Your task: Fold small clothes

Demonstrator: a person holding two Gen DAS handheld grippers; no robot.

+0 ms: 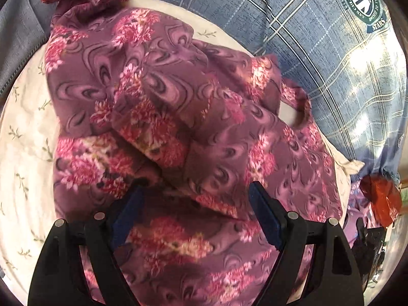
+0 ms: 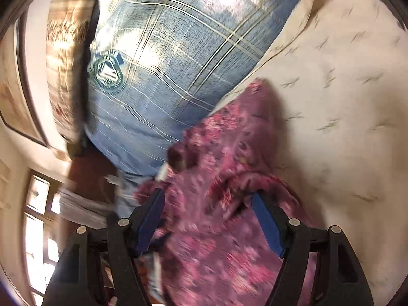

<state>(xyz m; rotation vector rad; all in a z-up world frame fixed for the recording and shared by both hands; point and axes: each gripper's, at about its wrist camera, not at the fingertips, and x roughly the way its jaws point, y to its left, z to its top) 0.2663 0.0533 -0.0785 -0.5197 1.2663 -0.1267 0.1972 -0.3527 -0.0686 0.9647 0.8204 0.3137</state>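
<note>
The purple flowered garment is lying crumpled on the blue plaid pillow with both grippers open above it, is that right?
Not quite. The purple flowered garment lies crumpled on the cream sprigged sheet, beside the blue plaid pillow, as the left wrist view shows. Both grippers, left and right, are open.

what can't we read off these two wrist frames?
- Garment type and outline: the purple floral garment lies crumpled, its near part behind the left hand-held gripper and cut by the left wrist view's bottom edge.
- Right wrist view: motion blur smears the print.
- Orange object: at the edge, unidentifiable.
</note>
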